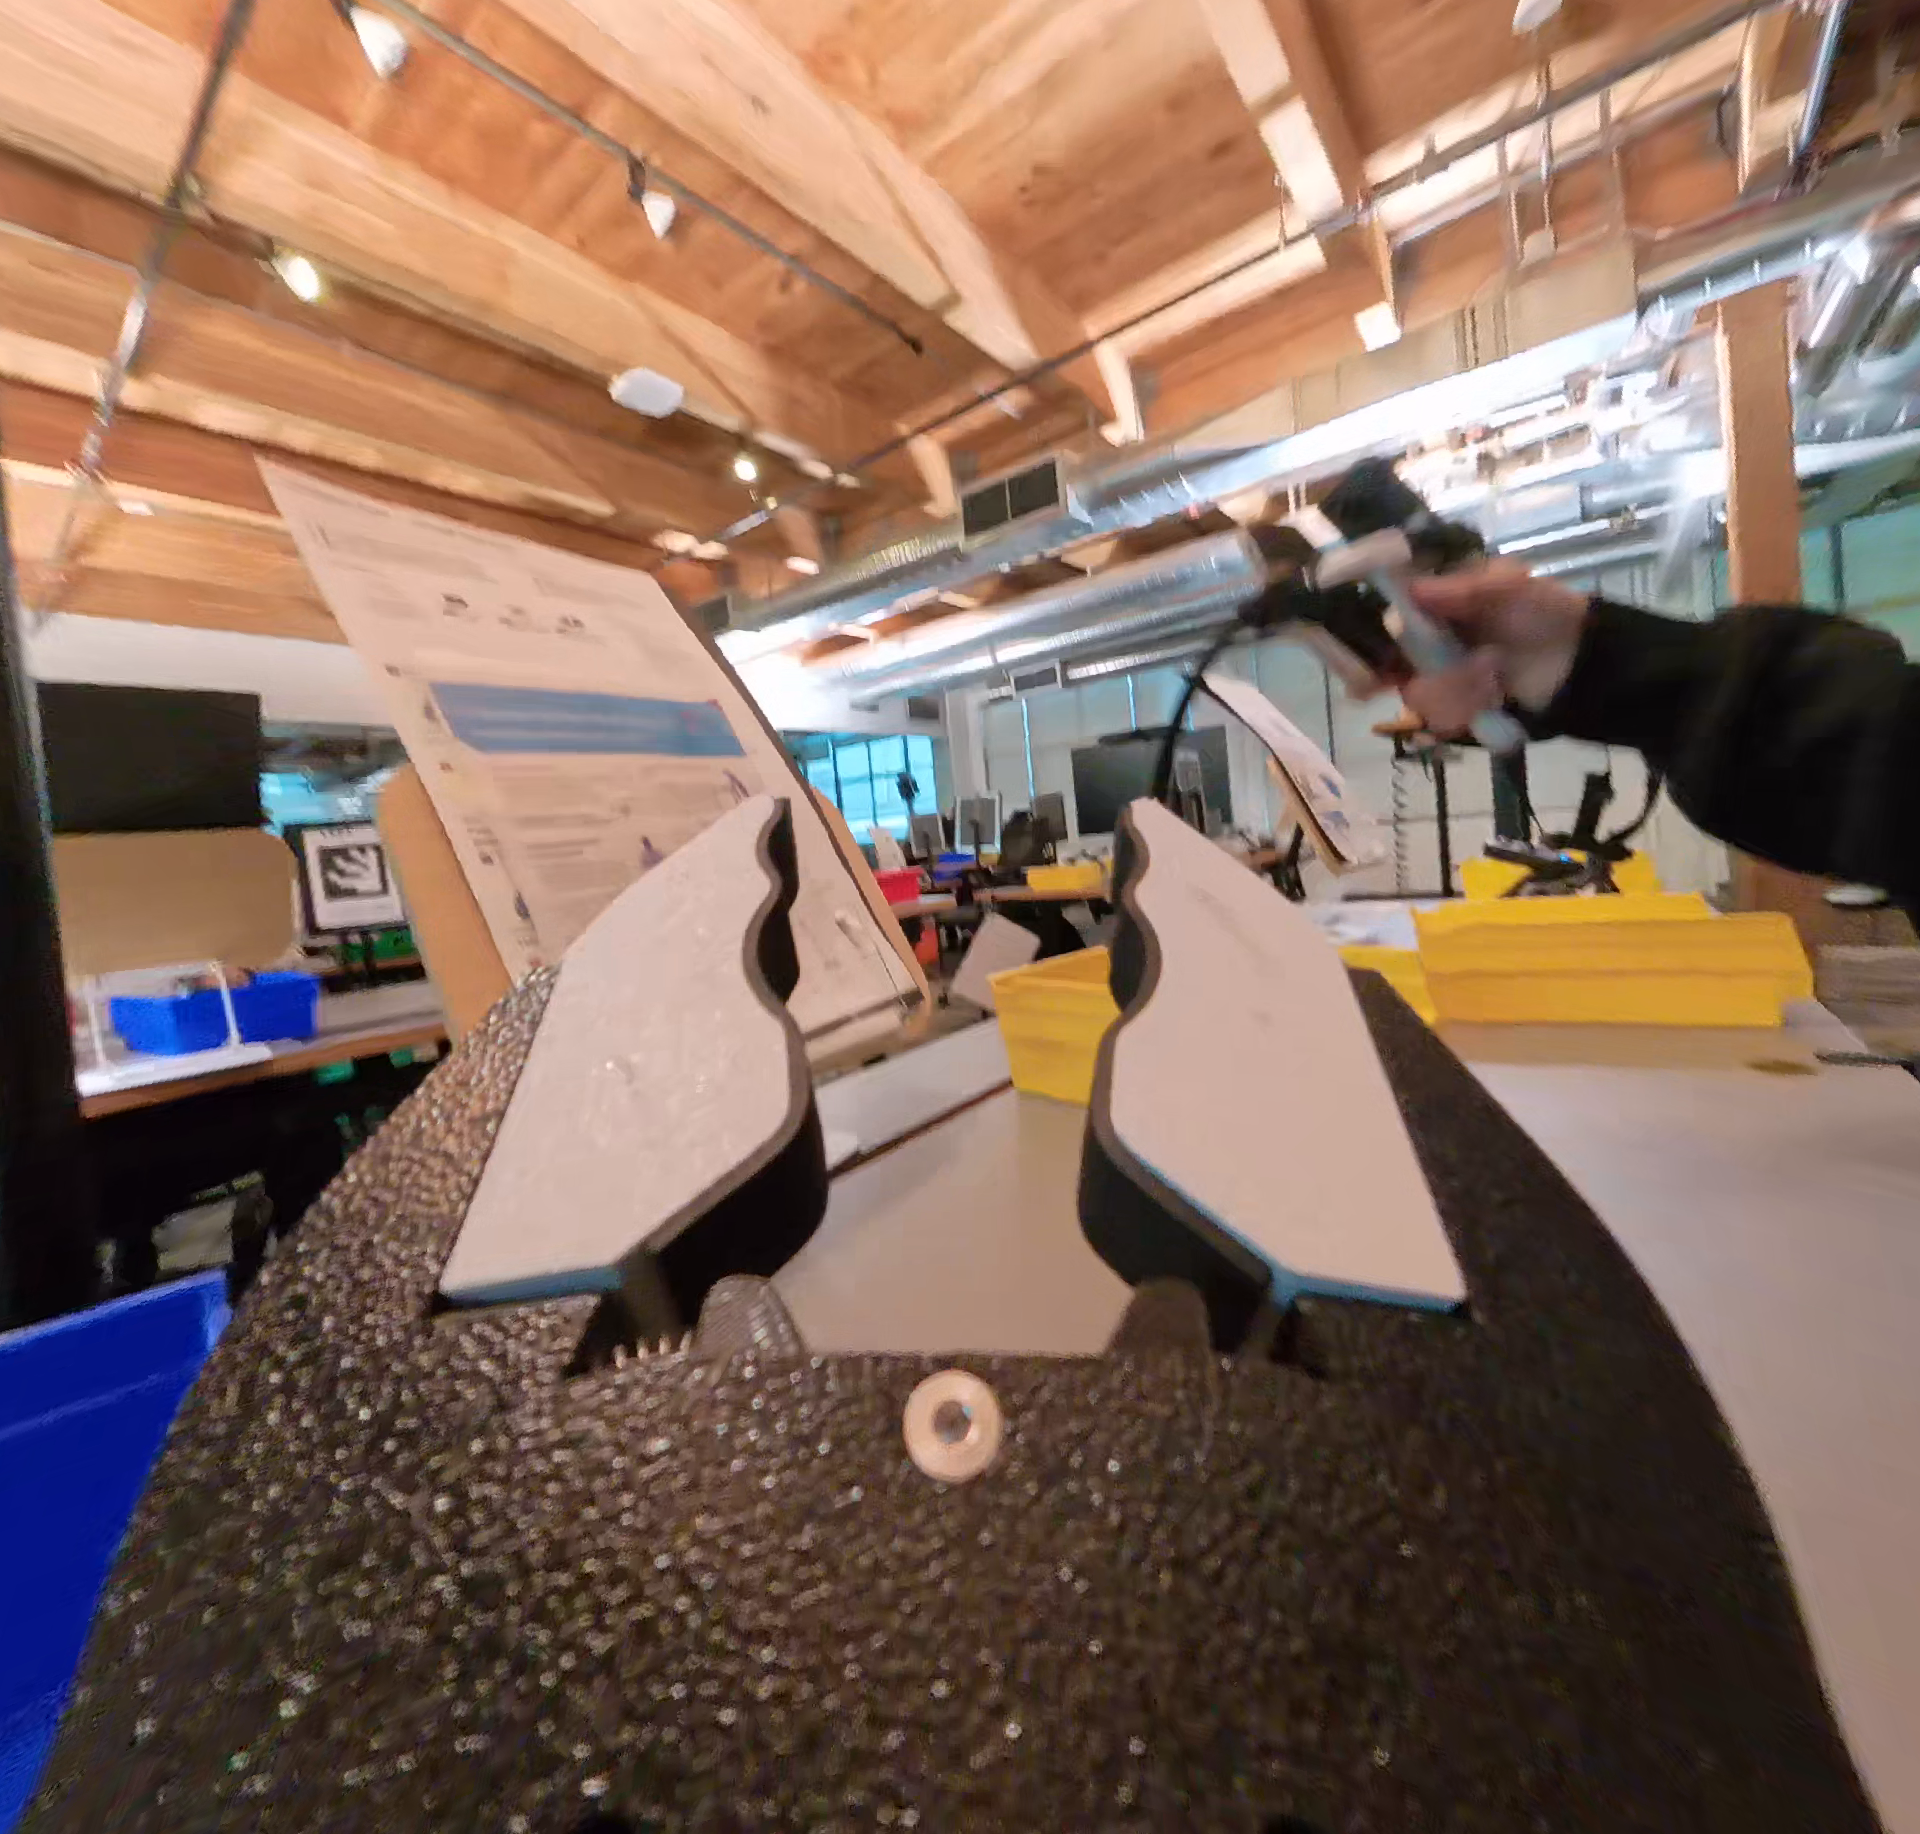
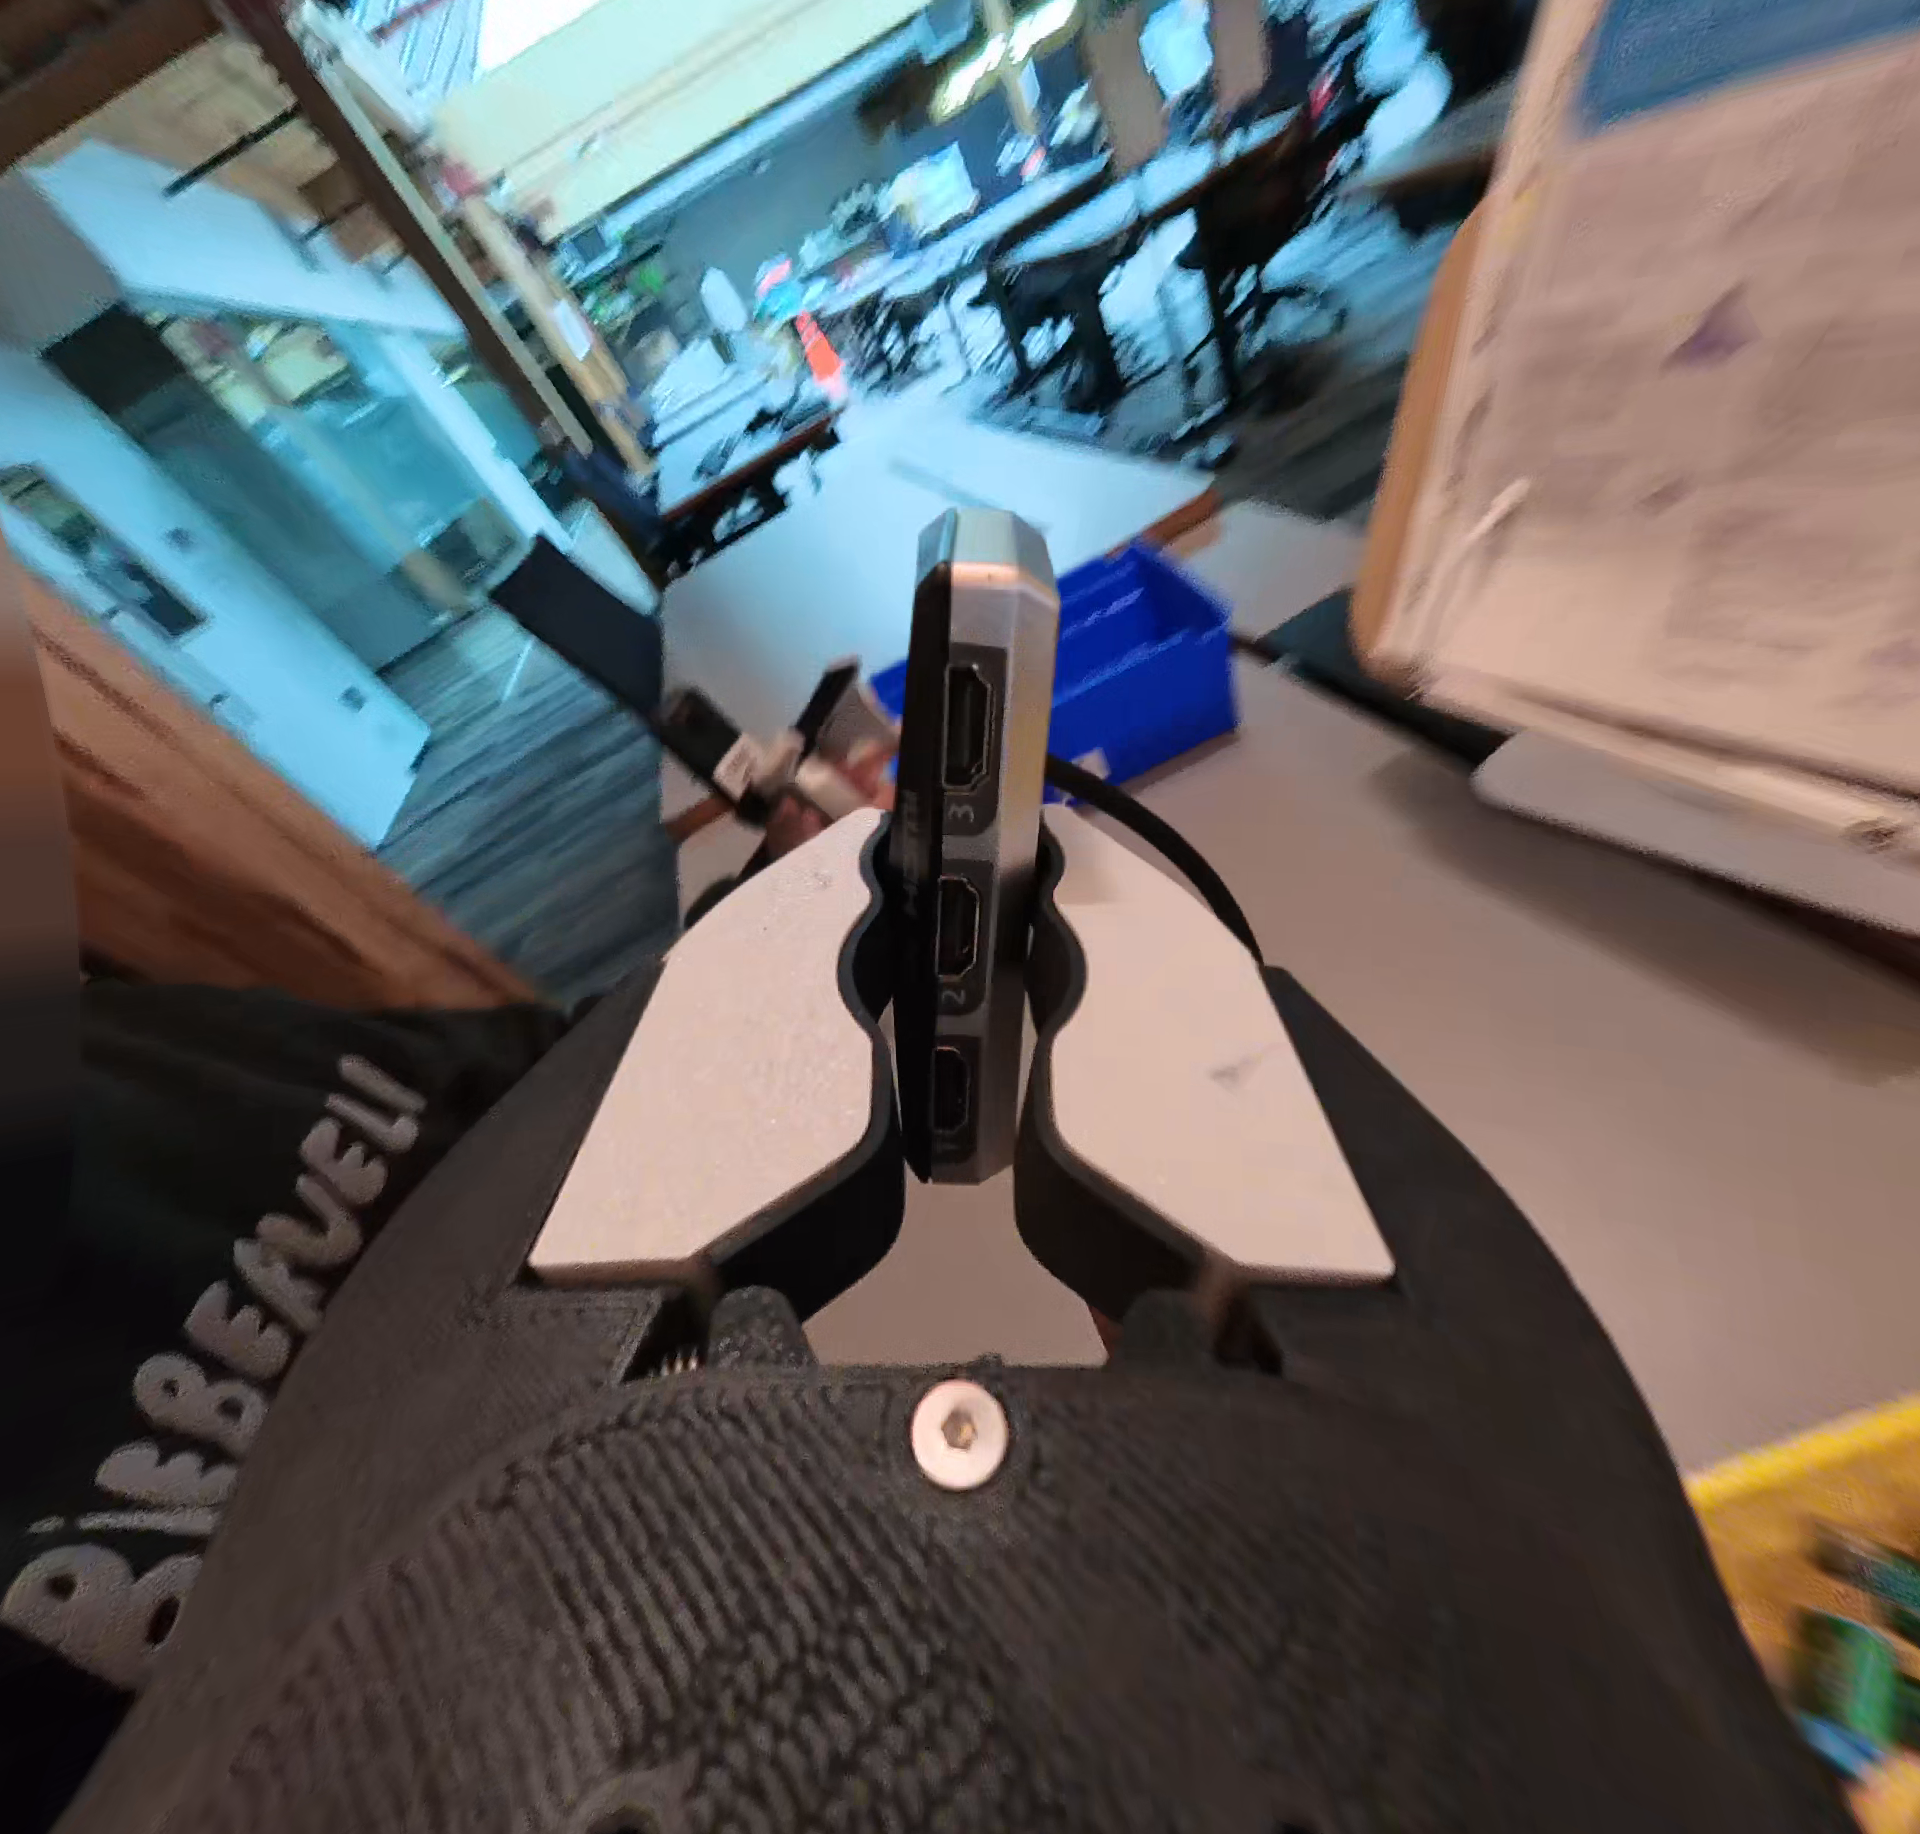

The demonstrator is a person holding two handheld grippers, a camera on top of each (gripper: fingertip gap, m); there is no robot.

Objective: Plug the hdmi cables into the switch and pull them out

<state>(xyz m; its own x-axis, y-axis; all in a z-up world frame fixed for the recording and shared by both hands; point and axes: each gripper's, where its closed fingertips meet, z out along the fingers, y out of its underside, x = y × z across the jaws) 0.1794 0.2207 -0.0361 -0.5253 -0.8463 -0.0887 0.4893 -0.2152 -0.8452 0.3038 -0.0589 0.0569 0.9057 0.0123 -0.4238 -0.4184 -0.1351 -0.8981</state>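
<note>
My right gripper (image 2: 961, 849) is shut on the grey HDMI switch (image 2: 982, 704). It holds the switch upright on edge above the table, with the row of three empty ports facing the camera. A black cable (image 2: 1174, 849) curves away from the switch's far side. My left gripper (image 1: 956, 849) is open and empty, tilted upward above the grey table (image 1: 1662, 1213). In the left wrist view the right gripper (image 1: 1382, 589) is raised at the upper right, held by a hand in a black sleeve, with the black cable (image 1: 1184, 724) hanging below it. No loose HDMI plug is in view.
A tilted board with printed sheets (image 1: 582, 745) stands on the table close ahead of the left gripper. Yellow bins (image 1: 1600, 963) sit at the back right, a blue bin (image 1: 94, 1452) at the lower left. The right wrist view shows a blue bin (image 2: 1143, 662) and a yellow bin (image 2: 1808, 1576).
</note>
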